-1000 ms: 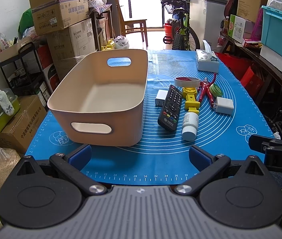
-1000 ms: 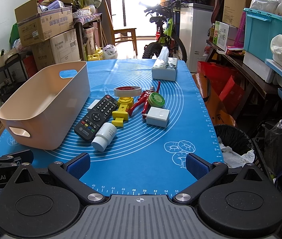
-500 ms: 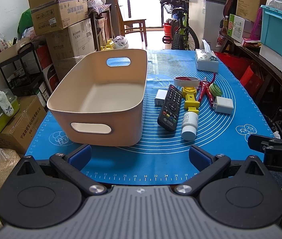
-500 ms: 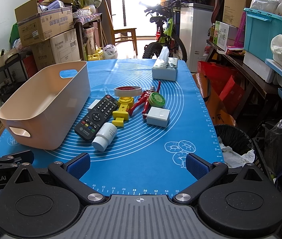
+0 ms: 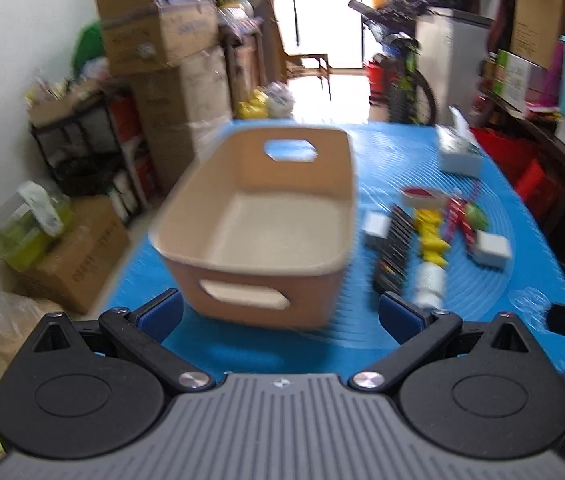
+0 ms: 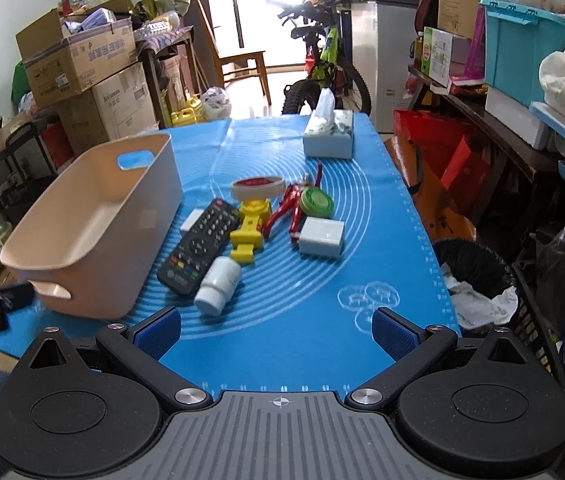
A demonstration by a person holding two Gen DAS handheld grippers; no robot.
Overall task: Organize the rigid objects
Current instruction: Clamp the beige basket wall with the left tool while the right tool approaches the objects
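An empty beige basket (image 6: pixel 94 224) (image 5: pixel 266 224) stands on the left of the blue mat (image 6: pixel 306 328). Right of it lie a black remote (image 6: pixel 200 252), a white pill bottle (image 6: pixel 218 286), a yellow clamp (image 6: pixel 250 232), red pliers (image 6: pixel 288 210), a green round tin (image 6: pixel 316 202), a tape roll (image 6: pixel 258 186), a white adapter (image 6: pixel 322 236) and a small white block (image 6: pixel 192 222). My right gripper (image 6: pixel 276 332) is open over the mat's near edge, short of the bottle. My left gripper (image 5: pixel 280 312) is open just before the basket's near wall; that view is blurred.
A tissue box (image 6: pixel 328 136) sits at the mat's far end. Cardboard boxes (image 6: pixel 82 64) and a shelf rack stand to the left, a bicycle (image 6: pixel 322 72) behind, a black bin (image 6: pixel 470 264) and storage shelves to the right of the table.
Both grippers have risen and moved forward over the mat. The left wrist view has blurred with motion, and the basket now sits closer in it. Nothing on the mat has moved.
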